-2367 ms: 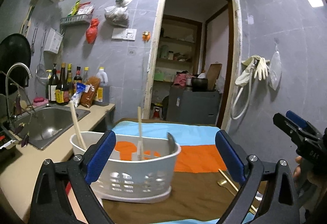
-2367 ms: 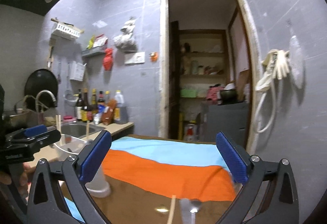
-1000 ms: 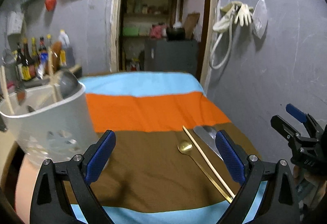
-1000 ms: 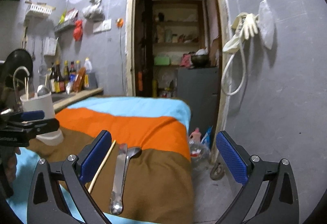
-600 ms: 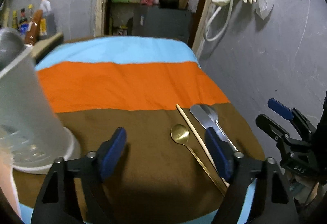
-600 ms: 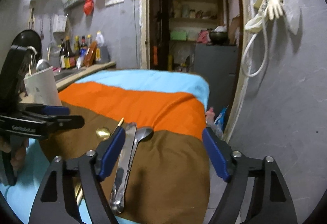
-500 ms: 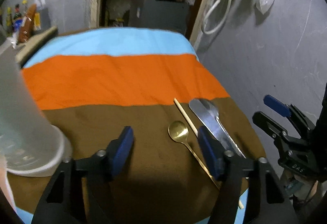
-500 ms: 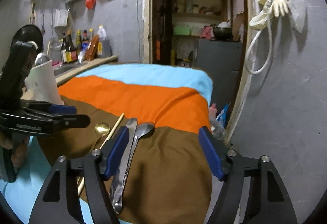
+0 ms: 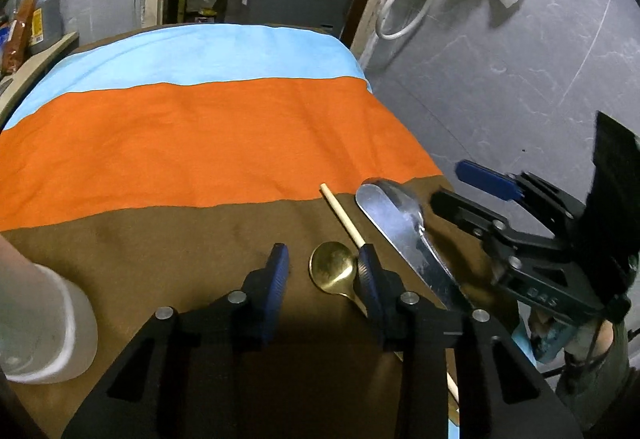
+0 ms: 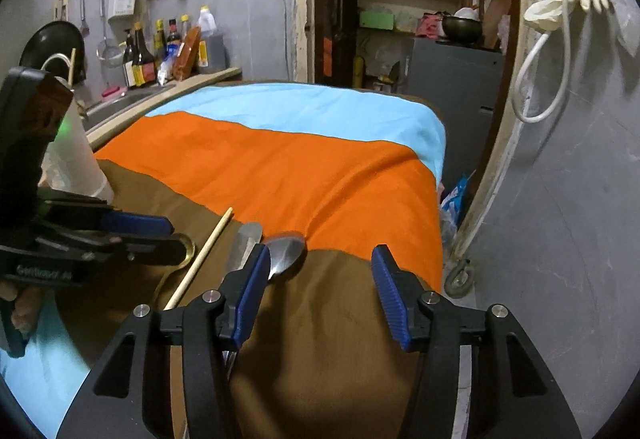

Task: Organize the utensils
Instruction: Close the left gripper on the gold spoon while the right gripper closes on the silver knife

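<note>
Utensils near tablecloth (image 9: 224,143) edge, gold spoon (image 9: 334,271) between left hand-held gripper (image 9: 323,267) fingers

Tablecloth (image 9: 208,143) striped sky blue, orange, brown; gold spoon (image 9: 334,271), silver spoon (image 10: 286,253), pale wooden chopstick (image 9: 344,219), white holder (image 9: 36,323).

Gold spoon (image 9: 334,270), single wooden chopstick (image 9: 343,218), steel knife (image 9: 404,235) and steel spoon (image 10: 285,254) lie flat side by side on the tabletop's brown band near its right edge, tips toward the orange band. White utensil holder (image 9: 38,323) stands upright by the left edge.
</note>
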The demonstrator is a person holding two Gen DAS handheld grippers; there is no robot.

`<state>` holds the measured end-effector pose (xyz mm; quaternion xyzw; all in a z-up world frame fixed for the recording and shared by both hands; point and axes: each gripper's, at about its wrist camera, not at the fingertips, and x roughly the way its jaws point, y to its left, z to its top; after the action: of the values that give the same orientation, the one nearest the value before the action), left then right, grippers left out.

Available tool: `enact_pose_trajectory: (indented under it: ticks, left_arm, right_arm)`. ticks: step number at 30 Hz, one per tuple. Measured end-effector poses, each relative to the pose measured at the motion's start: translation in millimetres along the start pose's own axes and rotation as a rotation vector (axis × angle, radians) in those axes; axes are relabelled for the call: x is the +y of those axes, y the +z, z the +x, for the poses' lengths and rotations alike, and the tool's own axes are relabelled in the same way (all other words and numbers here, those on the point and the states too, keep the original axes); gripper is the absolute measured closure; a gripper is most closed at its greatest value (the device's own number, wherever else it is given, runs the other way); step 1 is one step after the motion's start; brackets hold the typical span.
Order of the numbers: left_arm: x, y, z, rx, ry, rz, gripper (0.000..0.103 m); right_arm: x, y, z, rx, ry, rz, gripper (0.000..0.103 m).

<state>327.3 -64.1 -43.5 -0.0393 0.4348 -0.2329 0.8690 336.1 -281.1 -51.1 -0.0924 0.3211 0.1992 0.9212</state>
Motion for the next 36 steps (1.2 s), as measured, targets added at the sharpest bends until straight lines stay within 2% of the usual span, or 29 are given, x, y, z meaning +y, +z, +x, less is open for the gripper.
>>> enact_pose_trajectory:
  ticks: [4,10,15,19,24,28,32,36]
  left_arm:
    - [6,1,4,0.025,-0.025,-0.022,0.092]
    - [8,5,6,0.034,-0.053,-0.042,0.1]
    - [13,4,3,0.025,-0.08,-0.063,0.102]
    - [13,0,-3,0.013,-0.073,-0.067,0.102]
    - [10,-4,-10,0.008,-0.049,-0.068,0.102]
    - [12,-9,-16,-0.003,-0.036,-0.08,0.102]
    - [16,-12,-17,0.002,-0.058,-0.095,0.102]
    - [21,-12,-15,0.022,-0.092,-0.117,0.102]
  right_arm:
    - [1,6,16,0.048,-0.001,-0.012,0.056]
    - [8,13,25,0.076,0.0,-0.043,0.056]
    - [23,17,32,0.109,0.01,-0.104,0.056]
    - [31,16,34,0.126,0.0,-0.136,0.056]
    - [27,12,33,0.158,0.042,-0.092,0.056]
    - [31,12,33,0.173,0.031,-0.092,0.056]
    - [35,13,37,0.19,0.022,-0.095,0.056]
    - [27,18,46,0.216,0.063,-0.027,0.052]
